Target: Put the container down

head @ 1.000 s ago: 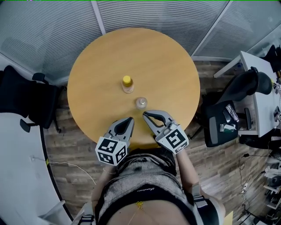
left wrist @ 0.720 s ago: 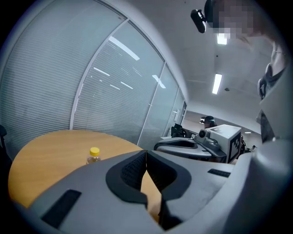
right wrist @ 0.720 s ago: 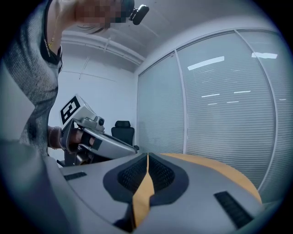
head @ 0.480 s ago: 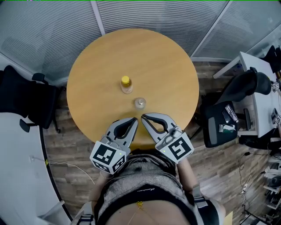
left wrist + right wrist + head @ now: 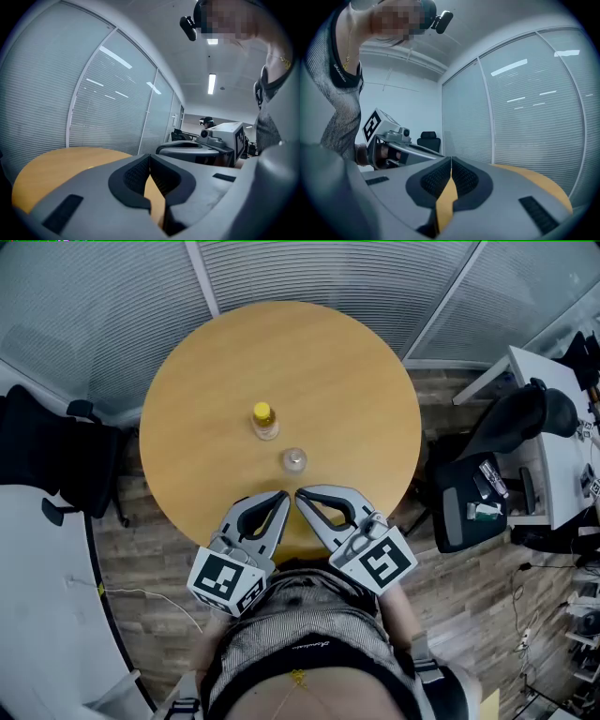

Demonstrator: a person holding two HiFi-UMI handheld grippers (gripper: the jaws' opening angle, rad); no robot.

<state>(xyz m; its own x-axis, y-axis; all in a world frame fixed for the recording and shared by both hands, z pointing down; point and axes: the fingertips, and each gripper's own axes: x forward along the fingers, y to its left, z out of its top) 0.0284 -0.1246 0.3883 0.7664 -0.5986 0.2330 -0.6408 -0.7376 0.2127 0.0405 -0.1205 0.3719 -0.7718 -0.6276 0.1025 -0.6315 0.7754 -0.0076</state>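
Wooden round desk [image 5: 216,362] at frame centre, bearing a clear container [image 5: 293,460] upright in its lower half and a yellow-capped bottle [image 5: 264,421] just above-left of it. Left claw [image 5: 280,495] and right claw [image 5: 299,493], both pressed together and empty, hover side by side below the container, apart from it.

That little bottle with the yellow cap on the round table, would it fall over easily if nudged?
Probably. The small clear bottle with a yellow cap stands upright on a narrow base, so a push near the cap might tip it. Once down, its round body would likely roll on the smooth round wooden table. It looks small, so probably light.
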